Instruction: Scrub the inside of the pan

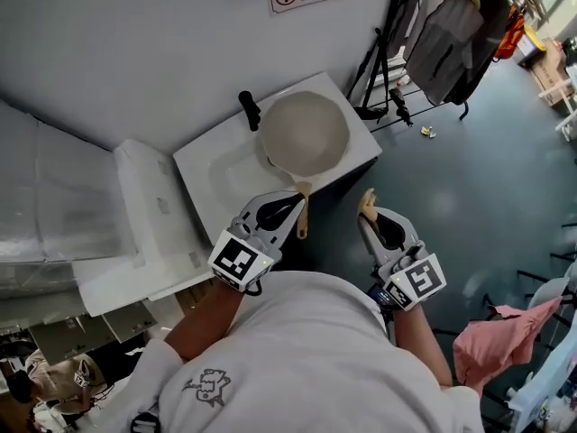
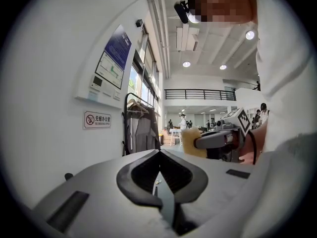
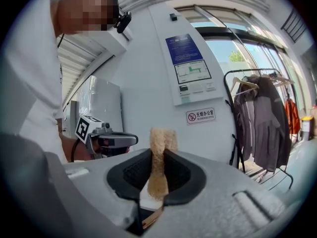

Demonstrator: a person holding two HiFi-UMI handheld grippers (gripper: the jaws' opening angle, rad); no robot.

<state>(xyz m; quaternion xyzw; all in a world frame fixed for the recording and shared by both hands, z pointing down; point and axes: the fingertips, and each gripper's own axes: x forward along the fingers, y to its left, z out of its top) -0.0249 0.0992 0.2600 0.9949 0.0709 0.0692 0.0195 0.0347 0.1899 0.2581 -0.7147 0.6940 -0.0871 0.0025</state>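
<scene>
A pale round pan (image 1: 304, 133) rests over the right end of a white sink (image 1: 216, 174), with its wooden handle (image 1: 303, 215) pointing toward me. My left gripper (image 1: 287, 206) hovers just left of that handle, its jaws shut with nothing between them (image 2: 159, 155). To the right, past the sink's edge and over the floor, my right gripper (image 1: 367, 210) is shut on a tan sponge (image 1: 366, 202). The sponge (image 3: 159, 143) stands upright between the right gripper's (image 3: 158, 155) pads. The left gripper view shows no pan.
A black faucet (image 1: 250, 109) stands at the sink's back edge. White cabinets or boxes (image 1: 144, 215) sit to the left. A coat rack with grey jackets (image 1: 446, 34) stands at the right by the wall. A pink cloth (image 1: 491, 341) hangs at lower right.
</scene>
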